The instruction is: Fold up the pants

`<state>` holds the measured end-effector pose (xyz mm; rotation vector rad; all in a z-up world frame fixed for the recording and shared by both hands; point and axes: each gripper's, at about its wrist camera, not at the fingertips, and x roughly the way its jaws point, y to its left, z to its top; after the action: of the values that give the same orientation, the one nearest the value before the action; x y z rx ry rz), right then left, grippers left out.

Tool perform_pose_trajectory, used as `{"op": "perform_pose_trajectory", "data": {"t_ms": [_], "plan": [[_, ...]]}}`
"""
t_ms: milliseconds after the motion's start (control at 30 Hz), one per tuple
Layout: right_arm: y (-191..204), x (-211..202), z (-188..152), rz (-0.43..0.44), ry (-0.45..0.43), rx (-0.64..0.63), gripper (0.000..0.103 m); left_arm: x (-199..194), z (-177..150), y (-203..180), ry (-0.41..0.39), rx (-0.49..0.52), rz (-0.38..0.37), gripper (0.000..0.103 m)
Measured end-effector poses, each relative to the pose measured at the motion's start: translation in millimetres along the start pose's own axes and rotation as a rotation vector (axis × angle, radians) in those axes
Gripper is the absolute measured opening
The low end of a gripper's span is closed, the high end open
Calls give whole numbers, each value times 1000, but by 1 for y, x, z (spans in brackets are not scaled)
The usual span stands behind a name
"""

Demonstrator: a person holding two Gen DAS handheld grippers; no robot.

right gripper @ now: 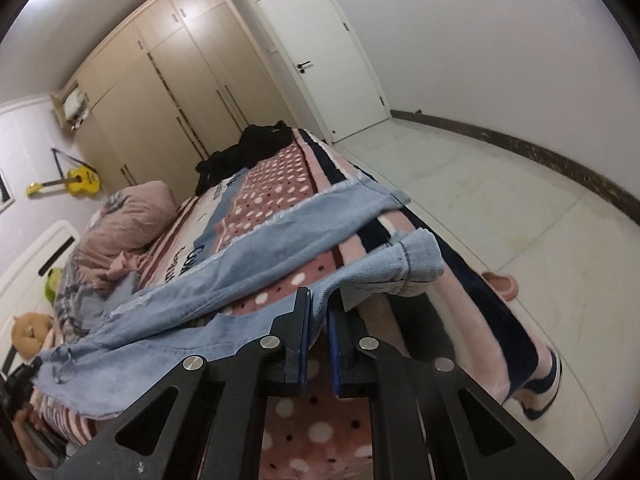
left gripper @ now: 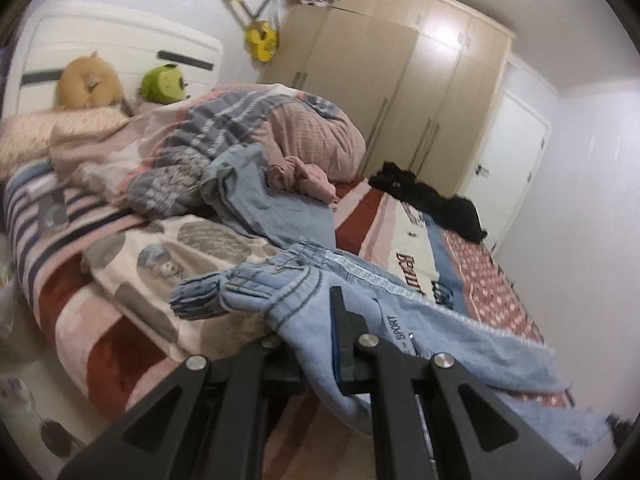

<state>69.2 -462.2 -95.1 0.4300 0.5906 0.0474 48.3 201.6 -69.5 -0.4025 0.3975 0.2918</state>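
Note:
Light blue denim pants lie stretched across the foot of the bed, with the elastic waistband bunched at the left in the left wrist view. My left gripper is shut on the waist end; cloth drapes over one finger and hides it. In the right wrist view the same pants run from lower left up to the bed's edge, and one leg's hem hangs lifted off the side. My right gripper is shut on that leg, a fold of denim pinched between its blue pads.
A black garment lies at the far corner of the bed. A heaped quilt, another blue cloth and plush toys fill the head end. Wardrobe behind, tiled floor with a pink slipper on the right.

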Motion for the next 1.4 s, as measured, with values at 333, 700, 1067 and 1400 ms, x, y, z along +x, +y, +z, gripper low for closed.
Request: {"op": "perform_pose_trajectory", "data": {"t_ms": [333,700,1067,1400], "plan": [[25,39,74,-32,-22,-123,3,64,63,-53,90,192,12,9],[64,136,157,-167,-12,-241,0,200,96,-95,227,315,94,9],[51,215,142,-118,229,-280,30,257,73,-90,328,315,74,9],[-16,266,132,-72,410,-285,62,248,74,-89,304,322,64,9]]}}
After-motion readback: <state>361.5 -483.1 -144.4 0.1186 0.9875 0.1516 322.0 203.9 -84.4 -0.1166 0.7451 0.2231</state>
